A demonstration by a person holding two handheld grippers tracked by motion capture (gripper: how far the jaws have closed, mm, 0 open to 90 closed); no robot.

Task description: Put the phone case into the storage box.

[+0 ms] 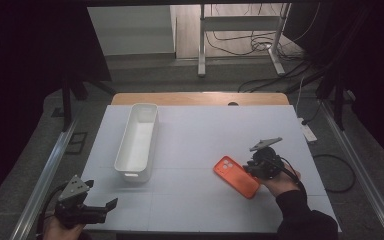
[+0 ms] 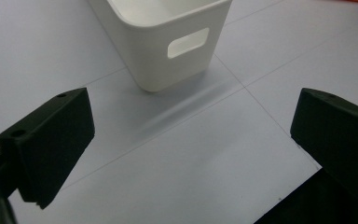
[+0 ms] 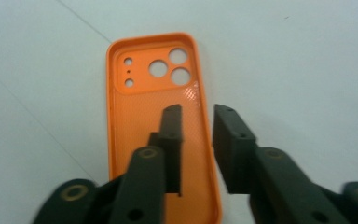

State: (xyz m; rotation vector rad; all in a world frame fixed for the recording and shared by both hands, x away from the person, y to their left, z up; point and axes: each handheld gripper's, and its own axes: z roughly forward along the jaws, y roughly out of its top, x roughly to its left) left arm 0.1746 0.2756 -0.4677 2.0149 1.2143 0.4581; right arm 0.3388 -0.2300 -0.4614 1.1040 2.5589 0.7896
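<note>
An orange phone case (image 1: 236, 176) lies inside-up on the white table, right of centre, and I see its camera holes at the far end in the right gripper view (image 3: 140, 121). My right gripper (image 1: 251, 169) is low over the case's right long side. Its jaws (image 3: 198, 109) stand a narrow gap apart astride the rim, one inside the case and one outside. My left gripper (image 1: 101, 196) is at the table's front left corner, wide open (image 2: 191, 126) with nothing between its jaws.
A long white bin (image 1: 125, 135) with handle slots stands left of centre, running front to back; its near end (image 2: 168, 56) is just ahead of the left gripper. A power strip (image 1: 308, 133) lies off the table's right edge.
</note>
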